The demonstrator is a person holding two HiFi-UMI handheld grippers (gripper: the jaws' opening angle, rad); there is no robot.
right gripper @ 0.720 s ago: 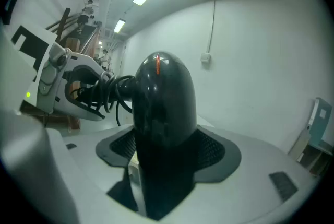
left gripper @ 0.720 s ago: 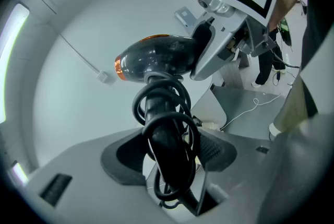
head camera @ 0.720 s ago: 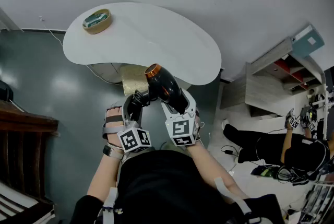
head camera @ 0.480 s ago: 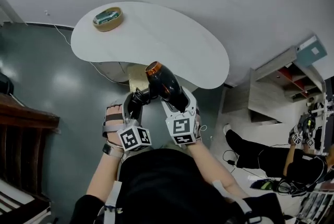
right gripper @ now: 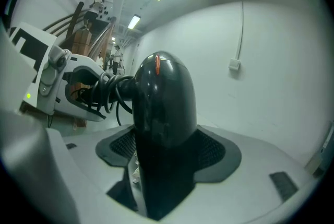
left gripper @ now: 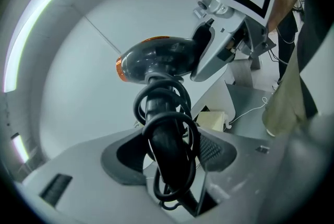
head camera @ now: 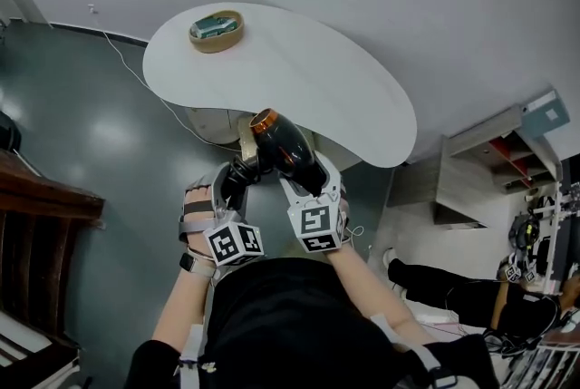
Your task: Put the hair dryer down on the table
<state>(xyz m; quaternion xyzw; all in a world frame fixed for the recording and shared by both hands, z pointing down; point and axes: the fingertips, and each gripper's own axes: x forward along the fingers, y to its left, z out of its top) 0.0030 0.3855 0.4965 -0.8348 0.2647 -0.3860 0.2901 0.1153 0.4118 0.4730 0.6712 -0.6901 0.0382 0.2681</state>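
A black hair dryer (head camera: 285, 147) with an orange nozzle ring is held in the air, just short of the near edge of the white kidney-shaped table (head camera: 308, 74). My left gripper (head camera: 237, 176) is shut on its handle (left gripper: 166, 144), which has the black cord wound round it. My right gripper (head camera: 310, 181) is shut on the rear of the barrel (right gripper: 164, 108), which fills the space between its pads. The nozzle points up and left toward the table. In the left gripper view, the right gripper (left gripper: 224, 45) shows beyond the dryer. In the right gripper view, the left gripper (right gripper: 68, 87) shows at the left.
A tan round dish (head camera: 217, 30) with a green thing inside sits at the table's far left end. A beige box (head camera: 245, 135) stands under the table. Dark wooden furniture (head camera: 36, 224) is at the left, a grey shelf unit (head camera: 489, 160) at the right. A person (head camera: 453, 287) sits on the floor at lower right.
The head view has swung, so the table and dish now sit further right in the picture. Both grippers keep the same hold on the dryer, at nearly the same spot in the picture.
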